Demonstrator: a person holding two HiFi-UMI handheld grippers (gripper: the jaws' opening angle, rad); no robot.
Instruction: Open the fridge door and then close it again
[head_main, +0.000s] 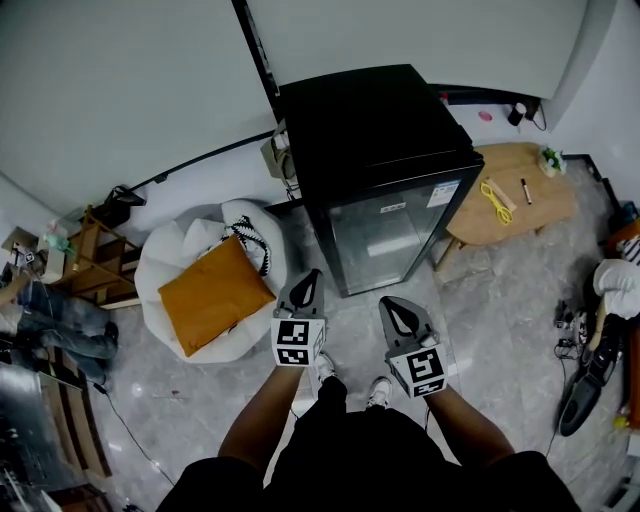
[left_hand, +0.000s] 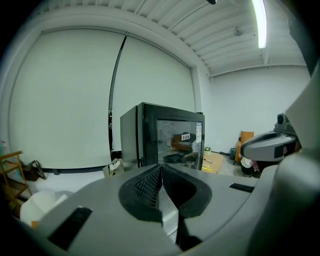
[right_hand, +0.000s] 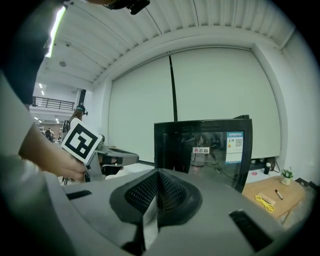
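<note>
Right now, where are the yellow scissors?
In the head view the yellow scissors lie on the low wooden table, right of the black glass-door fridge, beside a dark pen.

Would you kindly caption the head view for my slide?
Left gripper and right gripper, both shut, face the closed fridge.

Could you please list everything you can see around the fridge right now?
fridge: one, black with a glass door, centre, door shut
beanbag: one, white, left of the fridge
cushion: one, orange, on the beanbag
table: one, wooden, right of the fridge
scissors: one pair, yellow, on the table
shelf: one, wooden, far left
left gripper: one, grey, in front of the fridge, shut, empty
right gripper: one, grey, beside it, shut, empty
</note>
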